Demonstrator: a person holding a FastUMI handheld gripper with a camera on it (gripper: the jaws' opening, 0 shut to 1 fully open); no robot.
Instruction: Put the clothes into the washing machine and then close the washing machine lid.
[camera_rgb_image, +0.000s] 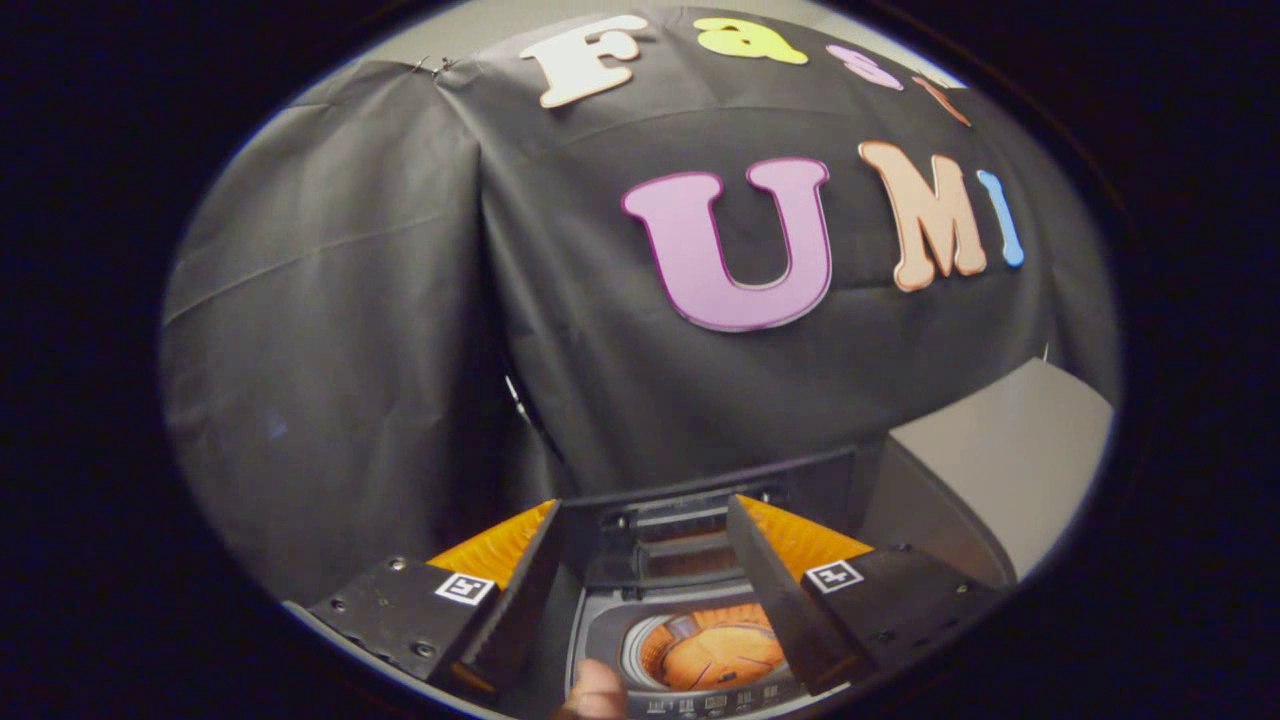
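A small top-loading washing machine (600, 640) sits just below and between my fingers. Its dark lid (690, 545) stands raised at the back. In the round drum opening lies something orange (712, 652), which looks like cloth. My gripper (643, 510) is open above the machine, its fingers spread wide on either side of the opening and pressing on nothing.
An orange surface (498, 552) shows under and behind both fingers, on each side of the machine. A person's fingertip (597, 692) rests at the machine's near edge. The black booth cloth (400, 300) hangs close behind, and a pale grey wall (1000, 450) stands to the right.
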